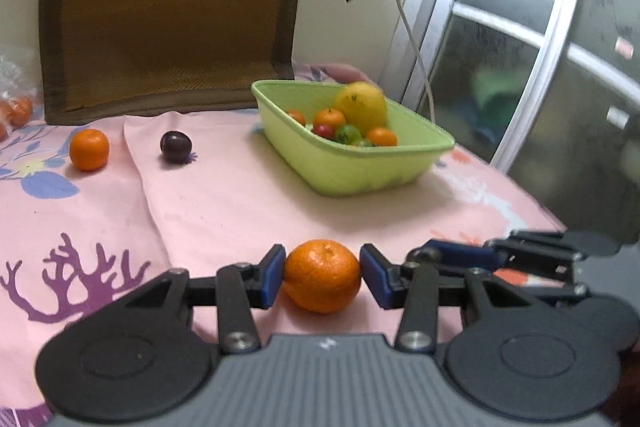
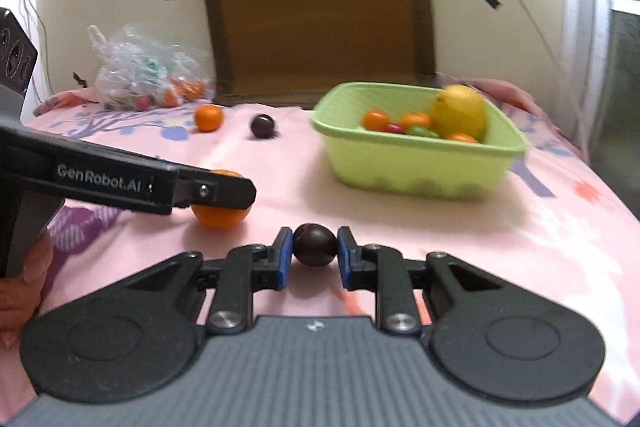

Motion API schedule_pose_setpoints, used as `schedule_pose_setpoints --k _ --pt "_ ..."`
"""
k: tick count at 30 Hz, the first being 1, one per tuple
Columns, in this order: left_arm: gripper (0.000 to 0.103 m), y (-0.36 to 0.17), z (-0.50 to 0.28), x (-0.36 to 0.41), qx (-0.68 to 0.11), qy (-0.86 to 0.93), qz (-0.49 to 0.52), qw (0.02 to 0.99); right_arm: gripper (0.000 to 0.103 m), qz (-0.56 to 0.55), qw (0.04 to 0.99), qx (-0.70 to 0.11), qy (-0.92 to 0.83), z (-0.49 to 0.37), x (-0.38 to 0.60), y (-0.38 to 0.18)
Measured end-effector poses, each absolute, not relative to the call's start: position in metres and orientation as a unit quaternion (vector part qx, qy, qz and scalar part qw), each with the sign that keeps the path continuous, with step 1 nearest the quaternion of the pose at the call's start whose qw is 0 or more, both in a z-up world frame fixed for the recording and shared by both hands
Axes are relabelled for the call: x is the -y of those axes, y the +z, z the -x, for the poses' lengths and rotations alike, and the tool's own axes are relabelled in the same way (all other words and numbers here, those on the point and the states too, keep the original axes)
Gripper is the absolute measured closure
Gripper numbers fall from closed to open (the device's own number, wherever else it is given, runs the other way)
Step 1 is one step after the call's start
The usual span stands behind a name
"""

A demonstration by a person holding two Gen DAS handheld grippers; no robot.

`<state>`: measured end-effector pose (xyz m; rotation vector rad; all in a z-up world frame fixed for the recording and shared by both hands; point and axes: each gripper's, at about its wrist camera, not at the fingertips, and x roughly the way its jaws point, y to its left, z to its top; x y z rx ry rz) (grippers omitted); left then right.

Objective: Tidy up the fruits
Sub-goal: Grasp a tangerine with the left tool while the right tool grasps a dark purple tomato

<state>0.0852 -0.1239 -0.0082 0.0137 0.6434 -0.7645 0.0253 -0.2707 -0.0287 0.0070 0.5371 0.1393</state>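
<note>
**Cloth, plastic and fruit skin**

The pink sheet [image 1: 248, 203] is matt printed cloth, slightly creased. The green basket [image 1: 360, 171] looks like smooth plastic with a dull sheen. The orange [image 1: 322, 277] has dimpled, faintly shiny peel; the plum [image 2: 315, 245] is dark, smooth and glossy. The fingers [image 1: 273, 277] carry blue rubbery pads on matt black plastic links with bright metal screws. The brown cushion [image 2: 320, 7] is woven fabric, and the bag [image 2: 140, 71] is crinkled clear plastic.

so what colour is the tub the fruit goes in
Light green tub, clearest in the right wrist view.
</note>
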Motion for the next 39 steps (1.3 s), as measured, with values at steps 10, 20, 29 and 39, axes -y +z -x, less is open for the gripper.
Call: schedule_pose_setpoints --k 10,20,29,39 --pt "0.048 -0.010 -0.075 0.127 -0.306 -0.346 -0.031 0.887 0.059 -0.005 0.961 -0.267 0.075 -0.017 0.276 -0.035" --pt "0.048 -0.011 -0.076 0.129 -0.309 -0.351 -0.035 0.883 0.059 0.007 0.959 -0.270 0.082 -0.014 0.275 -0.037" --pt "0.051 -0.011 -0.078 0.127 -0.312 -0.354 -0.029 0.881 0.059 0.001 0.959 -0.273 0.080 -0.010 0.276 -0.038" --pt "0.054 -0.011 -0.077 0.129 -0.312 -0.354 -0.032 0.881 0.065 0.010 0.959 -0.273 0.082 -0.009 0.274 -0.039"
